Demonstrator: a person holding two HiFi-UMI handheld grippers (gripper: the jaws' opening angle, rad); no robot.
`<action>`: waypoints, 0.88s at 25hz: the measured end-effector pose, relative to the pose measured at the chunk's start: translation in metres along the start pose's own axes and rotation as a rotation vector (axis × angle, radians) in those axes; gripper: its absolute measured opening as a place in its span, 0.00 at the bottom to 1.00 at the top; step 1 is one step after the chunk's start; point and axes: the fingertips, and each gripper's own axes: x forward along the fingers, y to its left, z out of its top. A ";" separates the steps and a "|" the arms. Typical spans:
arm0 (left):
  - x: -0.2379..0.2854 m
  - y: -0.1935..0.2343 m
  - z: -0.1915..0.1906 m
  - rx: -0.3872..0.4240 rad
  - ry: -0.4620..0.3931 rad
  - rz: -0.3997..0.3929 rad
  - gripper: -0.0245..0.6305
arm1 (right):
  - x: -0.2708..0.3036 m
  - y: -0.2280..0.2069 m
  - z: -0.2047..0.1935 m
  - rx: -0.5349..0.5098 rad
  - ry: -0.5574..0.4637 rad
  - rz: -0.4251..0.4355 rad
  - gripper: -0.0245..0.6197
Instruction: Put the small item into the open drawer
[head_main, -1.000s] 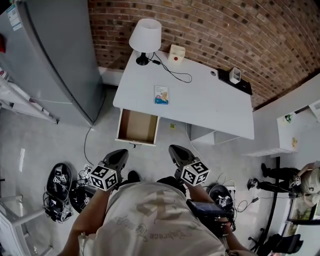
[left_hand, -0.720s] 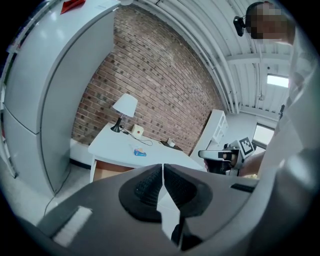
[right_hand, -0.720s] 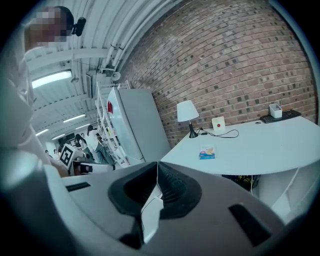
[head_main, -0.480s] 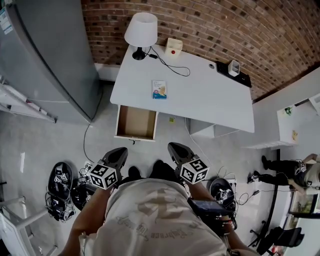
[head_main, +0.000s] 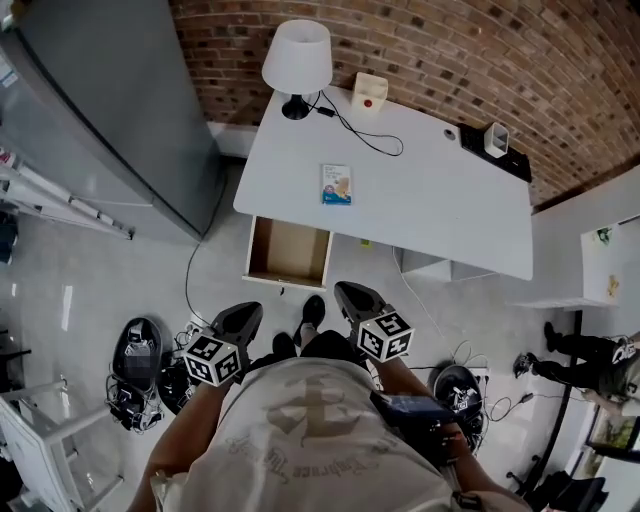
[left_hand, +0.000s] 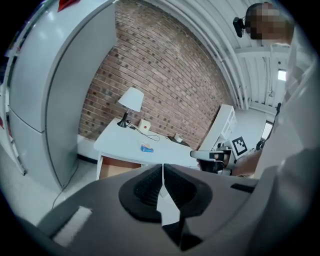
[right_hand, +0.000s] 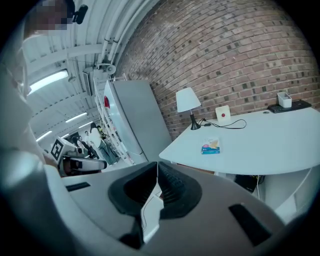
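A small flat blue and white packet (head_main: 337, 184) lies on the white desk (head_main: 420, 205), also seen as the packet (left_hand: 146, 147) and the packet (right_hand: 210, 146). Below the desk's left front edge an open drawer (head_main: 290, 253) shows a bare brown inside; the drawer (left_hand: 118, 169) also shows from the side. My left gripper (head_main: 242, 318) and right gripper (head_main: 351, 298) hang in front of the person's body, well short of the desk. The left gripper (left_hand: 163, 172) and the right gripper (right_hand: 157, 172) are both shut with nothing between the pads.
A white lamp (head_main: 297, 62), a small beige box with a red button (head_main: 369, 92), a black cable and a white holder (head_main: 496, 140) stand on the desk. A tall grey cabinet (head_main: 110, 110) stands at left. Cables and gear (head_main: 135, 375) lie on the floor. A person (head_main: 590, 355) stands far right.
The view has shifted: the desk and drawer now sit slightly further right and lower in the picture. Both grippers stay shut at about the same place before the body.
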 end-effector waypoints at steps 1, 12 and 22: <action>0.000 0.006 0.005 -0.003 0.000 0.014 0.06 | 0.008 -0.004 0.007 0.005 -0.007 0.008 0.05; 0.077 0.032 0.085 0.078 -0.021 0.043 0.06 | 0.061 -0.075 0.054 0.035 -0.022 0.005 0.05; 0.116 0.066 0.114 0.076 0.006 0.078 0.06 | 0.109 -0.116 0.079 0.012 0.001 -0.004 0.05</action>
